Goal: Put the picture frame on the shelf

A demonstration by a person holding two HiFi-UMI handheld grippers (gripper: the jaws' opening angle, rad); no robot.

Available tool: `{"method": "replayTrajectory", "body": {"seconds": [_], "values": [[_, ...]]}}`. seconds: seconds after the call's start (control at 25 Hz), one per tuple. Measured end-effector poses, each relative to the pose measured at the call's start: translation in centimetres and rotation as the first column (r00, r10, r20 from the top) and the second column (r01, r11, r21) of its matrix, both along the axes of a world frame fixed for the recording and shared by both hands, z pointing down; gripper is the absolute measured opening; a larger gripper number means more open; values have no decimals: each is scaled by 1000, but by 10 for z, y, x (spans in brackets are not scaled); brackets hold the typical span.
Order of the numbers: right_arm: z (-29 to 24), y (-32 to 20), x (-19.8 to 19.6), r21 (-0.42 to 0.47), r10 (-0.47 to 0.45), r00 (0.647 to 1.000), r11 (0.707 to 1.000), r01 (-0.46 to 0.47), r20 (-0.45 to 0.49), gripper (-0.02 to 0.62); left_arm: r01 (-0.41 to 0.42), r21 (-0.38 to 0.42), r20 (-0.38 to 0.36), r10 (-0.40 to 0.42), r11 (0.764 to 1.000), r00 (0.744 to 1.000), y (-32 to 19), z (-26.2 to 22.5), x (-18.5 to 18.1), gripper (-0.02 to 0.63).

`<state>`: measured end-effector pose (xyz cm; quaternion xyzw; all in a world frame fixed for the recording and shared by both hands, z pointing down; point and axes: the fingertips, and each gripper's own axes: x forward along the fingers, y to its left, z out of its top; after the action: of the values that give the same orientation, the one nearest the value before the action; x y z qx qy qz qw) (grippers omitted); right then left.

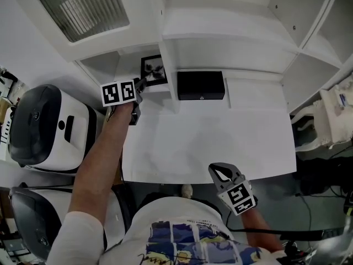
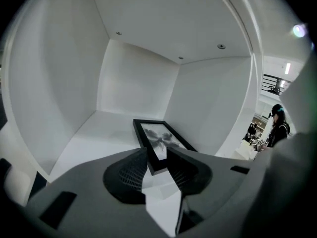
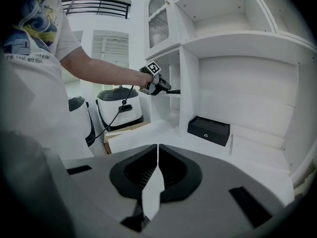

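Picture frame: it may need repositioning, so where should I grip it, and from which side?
Its near short end, from the compartment's open front: the picture frame lies face up, that end toward the opening, walls closing the other sides. The left gripper straddles it, fingers open.

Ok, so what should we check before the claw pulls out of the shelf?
1. Is the picture frame inside the shelf compartment? Ok, it is on the compartment's floor.
2. Has the left claw let go? Looks ok. It is wide open, with the frame's near end between its two halves.
3. Will the frame stay put by itself? Cannot tell. How it is propped is not clear.
4. Is the right claw out of the way? Ok, it is shut, empty, and low by the table's front edge.
5. Is the black box clear of the frame? Ok, the white divider is between them.
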<state>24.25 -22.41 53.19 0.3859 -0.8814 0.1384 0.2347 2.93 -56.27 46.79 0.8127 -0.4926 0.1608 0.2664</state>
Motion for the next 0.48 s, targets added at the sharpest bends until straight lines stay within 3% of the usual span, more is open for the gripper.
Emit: {"method": "replayTrajectory", "body": {"seconds": [0.48], "values": [[-9,4,-28,25,-20,1000,999,20,-18,31,-80,119,-15,82,990,997,60,-37,-11,92]]}}
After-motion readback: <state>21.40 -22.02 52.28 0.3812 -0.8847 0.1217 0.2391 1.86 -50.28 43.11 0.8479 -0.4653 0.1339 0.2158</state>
